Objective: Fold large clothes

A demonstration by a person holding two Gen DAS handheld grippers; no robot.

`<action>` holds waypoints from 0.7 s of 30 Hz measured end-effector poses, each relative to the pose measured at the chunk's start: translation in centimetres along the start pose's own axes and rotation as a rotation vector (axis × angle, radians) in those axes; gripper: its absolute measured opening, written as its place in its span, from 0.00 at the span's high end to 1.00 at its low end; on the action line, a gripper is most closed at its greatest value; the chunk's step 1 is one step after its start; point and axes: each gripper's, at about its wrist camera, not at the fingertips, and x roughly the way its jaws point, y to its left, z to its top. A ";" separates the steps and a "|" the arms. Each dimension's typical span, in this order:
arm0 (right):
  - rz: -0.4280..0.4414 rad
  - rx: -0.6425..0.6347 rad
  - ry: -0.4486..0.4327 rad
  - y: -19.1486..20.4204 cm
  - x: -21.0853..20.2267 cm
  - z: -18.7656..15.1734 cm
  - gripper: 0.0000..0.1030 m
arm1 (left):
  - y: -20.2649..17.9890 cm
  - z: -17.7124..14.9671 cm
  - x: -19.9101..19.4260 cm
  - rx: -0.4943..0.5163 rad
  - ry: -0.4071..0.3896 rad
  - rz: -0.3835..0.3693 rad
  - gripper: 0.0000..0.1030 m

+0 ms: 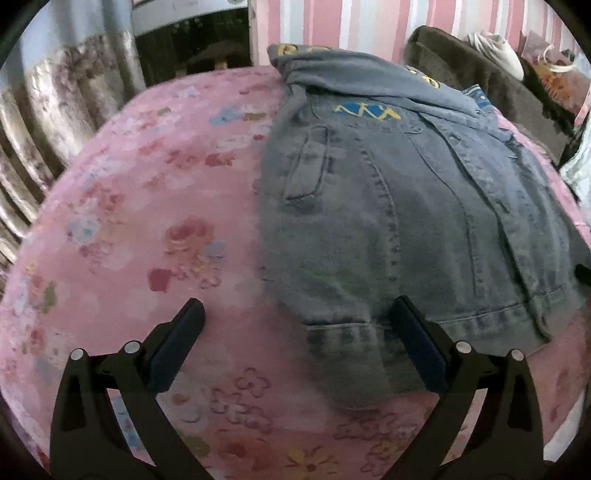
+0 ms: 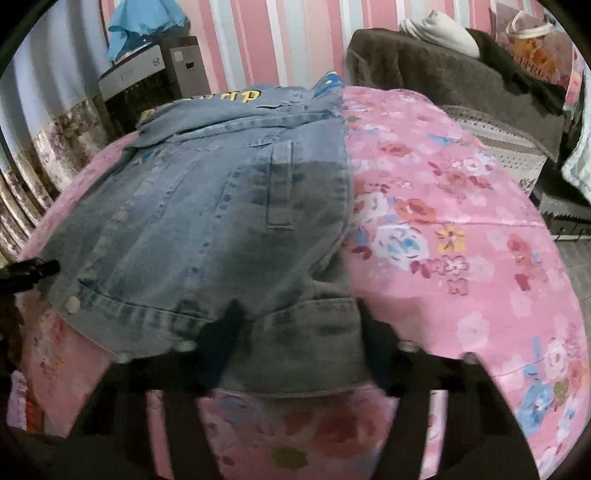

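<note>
A folded denim jacket (image 1: pixel 388 206) lies on a bed with a pink floral sheet (image 1: pixel 147 221), before a pink striped wall (image 2: pixel 277 40). The left gripper (image 1: pixel 295 314) and right gripper (image 2: pixel 299 314) stand released at its hem. Only the right view shows a blue cloth (image 2: pixel 144 22).

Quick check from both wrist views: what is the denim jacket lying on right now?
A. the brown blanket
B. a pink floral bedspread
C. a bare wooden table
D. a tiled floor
B: the denim jacket lies flat on the pink floral bedspread, with both open grippers at its near hem.
</note>
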 end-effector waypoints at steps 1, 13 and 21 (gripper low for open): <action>-0.002 0.003 -0.003 0.1 0.0 0.1 0.56 | -0.2 0.0 0.0 0.008 -0.004 0.004 0.05; 0.063 0.005 -0.074 0.2 -1.6 0.7 0.85 | -2.9 -0.6 -1.4 0.062 -0.044 -0.059 0.69; 0.062 -0.020 -0.173 0.4 -5.1 1.1 0.88 | -3.0 -0.6 -5.1 0.066 -0.128 -0.088 0.89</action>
